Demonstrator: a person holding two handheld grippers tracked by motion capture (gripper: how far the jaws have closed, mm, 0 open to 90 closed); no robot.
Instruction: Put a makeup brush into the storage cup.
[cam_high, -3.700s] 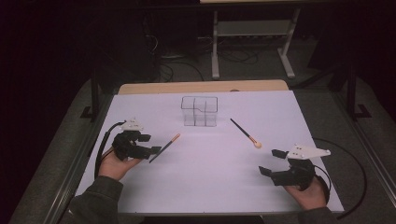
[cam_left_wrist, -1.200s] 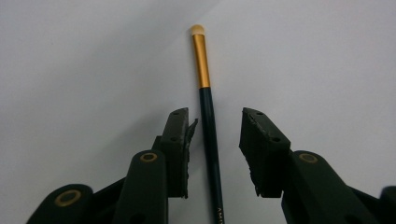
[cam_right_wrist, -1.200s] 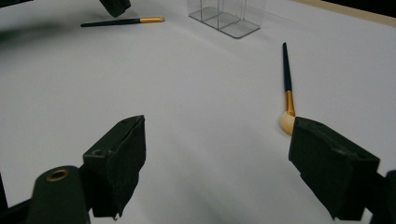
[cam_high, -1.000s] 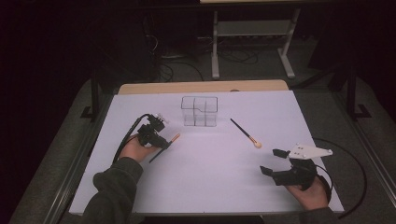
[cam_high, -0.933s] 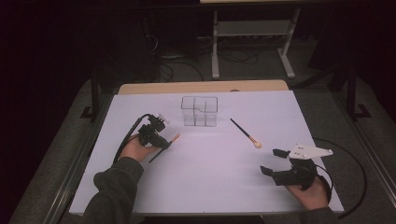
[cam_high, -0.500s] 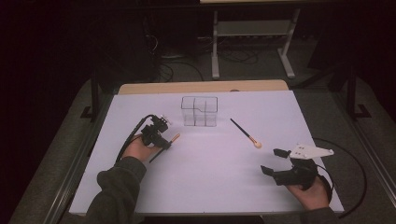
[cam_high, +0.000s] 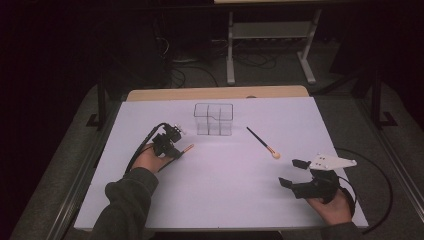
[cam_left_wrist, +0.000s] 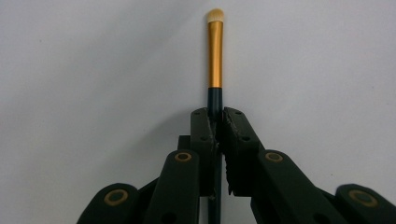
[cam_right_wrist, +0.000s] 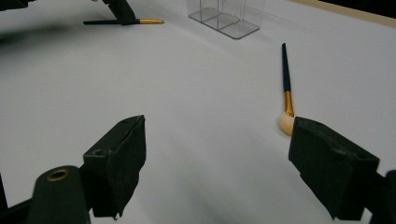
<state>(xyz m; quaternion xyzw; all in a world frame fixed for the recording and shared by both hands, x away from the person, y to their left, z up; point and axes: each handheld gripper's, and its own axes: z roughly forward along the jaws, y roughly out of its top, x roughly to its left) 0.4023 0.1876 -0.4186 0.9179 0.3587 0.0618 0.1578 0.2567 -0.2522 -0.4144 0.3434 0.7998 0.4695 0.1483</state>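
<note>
Where black pads clamp it, the slim brush (cam_left_wrist: 215, 56) gleams gold.

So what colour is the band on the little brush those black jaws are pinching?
Shiny gold, on the brush below its pale tip; clearest in the left gripper view.

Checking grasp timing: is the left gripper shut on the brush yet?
Shut. The left gripper has just been closing; its jaws pinch the makeup brush handle.

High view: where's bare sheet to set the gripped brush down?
Bare: the wide middle of the white sheet, between the left gripper clamping the small brush and the open right gripper. Tighter: around the clear organizer and the second brush.
</note>
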